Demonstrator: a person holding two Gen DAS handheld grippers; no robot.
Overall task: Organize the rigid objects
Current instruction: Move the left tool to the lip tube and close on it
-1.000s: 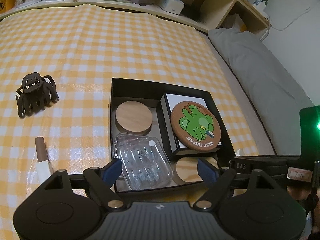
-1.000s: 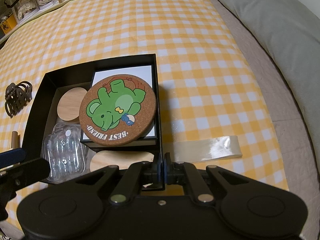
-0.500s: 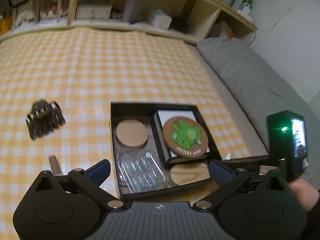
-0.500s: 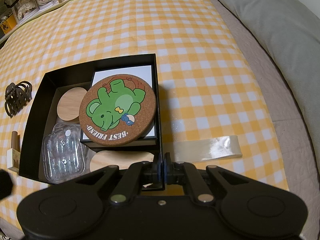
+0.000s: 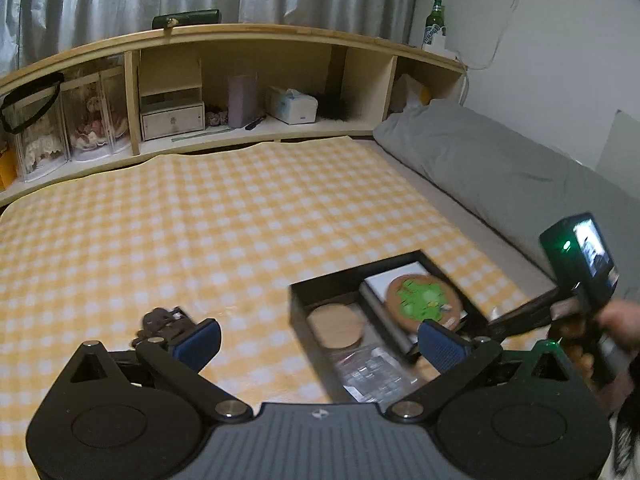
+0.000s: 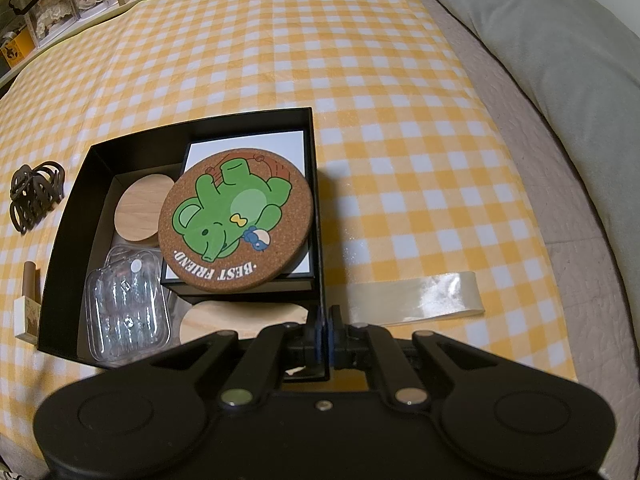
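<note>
A black box (image 6: pixel 104 152) lies on the yellow checked cloth. It holds a cork coaster with a green bear (image 6: pixel 236 220) on a smaller white-topped box, two wooden discs (image 6: pixel 140 210) and a clear plastic case (image 6: pixel 126 312). My right gripper (image 6: pixel 325 338) is shut on the box's near right wall. A dark hair claw (image 6: pixel 36 194) and a brown-capped stick (image 6: pixel 28 300) lie left of the box. My left gripper (image 5: pixel 318 340) is open and empty, raised above the cloth, with the hair claw (image 5: pixel 160 322) behind its left finger and the box (image 5: pixel 420 258) by its right finger.
A strip of clear plastic (image 6: pixel 424 298) lies on the cloth right of the box. A grey pillow (image 5: pixel 500 172) runs along the right side. A wooden shelf (image 5: pixel 240 80) with boxes and jars stands behind the bed.
My left gripper has lifted, pulled back and swung left, so the box now sits to its right. The right gripper and the box have not moved.
</note>
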